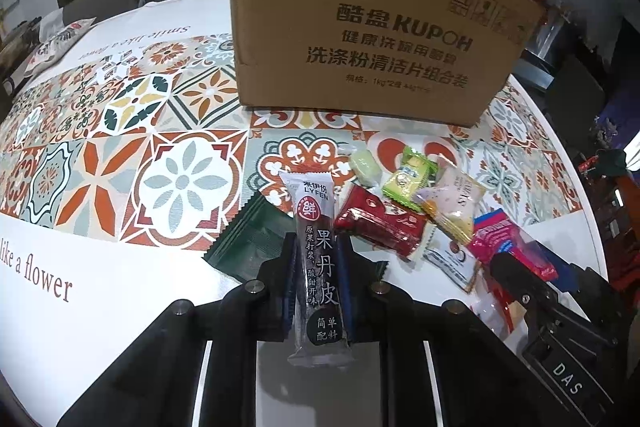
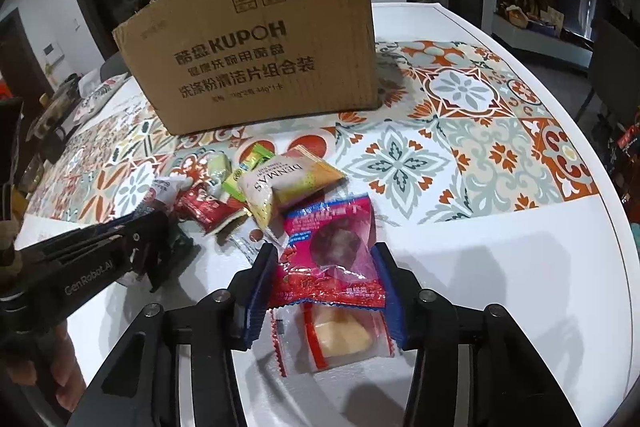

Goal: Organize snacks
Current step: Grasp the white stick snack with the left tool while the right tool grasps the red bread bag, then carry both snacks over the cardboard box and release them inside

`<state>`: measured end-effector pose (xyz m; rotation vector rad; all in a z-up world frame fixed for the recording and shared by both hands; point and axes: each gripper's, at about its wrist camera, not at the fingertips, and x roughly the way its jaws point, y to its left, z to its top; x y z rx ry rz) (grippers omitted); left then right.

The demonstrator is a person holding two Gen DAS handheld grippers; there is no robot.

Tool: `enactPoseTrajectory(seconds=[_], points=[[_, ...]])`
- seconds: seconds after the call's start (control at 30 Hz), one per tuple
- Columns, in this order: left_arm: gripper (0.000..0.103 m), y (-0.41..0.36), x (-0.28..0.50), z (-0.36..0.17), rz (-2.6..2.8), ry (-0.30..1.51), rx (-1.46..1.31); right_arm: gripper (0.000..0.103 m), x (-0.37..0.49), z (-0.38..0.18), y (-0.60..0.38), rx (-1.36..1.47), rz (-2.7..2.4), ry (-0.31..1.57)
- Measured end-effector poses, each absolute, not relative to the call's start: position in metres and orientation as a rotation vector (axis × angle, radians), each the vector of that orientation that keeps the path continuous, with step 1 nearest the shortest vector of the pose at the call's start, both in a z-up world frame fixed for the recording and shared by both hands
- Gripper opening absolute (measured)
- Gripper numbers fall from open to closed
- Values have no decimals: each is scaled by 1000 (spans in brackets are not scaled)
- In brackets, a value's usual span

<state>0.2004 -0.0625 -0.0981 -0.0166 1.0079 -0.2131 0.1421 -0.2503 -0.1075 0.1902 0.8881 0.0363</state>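
My left gripper (image 1: 316, 247) is shut on a long dark fruit-leather bar (image 1: 314, 211), which sticks out forward above a dark green packet (image 1: 256, 239). In the right wrist view, my right gripper (image 2: 326, 259) is shut on a pink snack packet (image 2: 328, 243), with both blue pads against its crumpled edges. A clear packet with a yellow pastry (image 2: 340, 335) lies below it. Between the two grippers lies a pile of loose snacks: a red packet (image 1: 376, 223), a green-yellow packet (image 1: 404, 179) and a pale DENMAS packet (image 2: 272, 187). A brown cardboard box (image 1: 360, 27) stands behind the pile.
The snacks lie on a patterned mat (image 1: 132, 131) on a white round table (image 2: 520, 267), whose edge curves close on the right. Another packet (image 1: 60, 43) lies at the far left. A person's hand (image 2: 60, 367) holds the left gripper's handle.
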Motion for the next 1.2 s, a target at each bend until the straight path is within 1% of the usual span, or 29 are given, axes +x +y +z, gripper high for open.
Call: enactPoseTrajectory(seconds=[0.23,0.53,0.9,1.2], points=[[19,-65,192,-88,-235,977,-14,44,138,-101,-250,198,51,874],[19,-64,183,-69,-276,926,-12,44,130,-87,-248,198,44,827],[19,-63,175,-44,-315,863,4,44,124,-58,-241,169,60,752],[19,-57,178,-11,-339,800,4,44,125,-24,-236,150,77,672]])
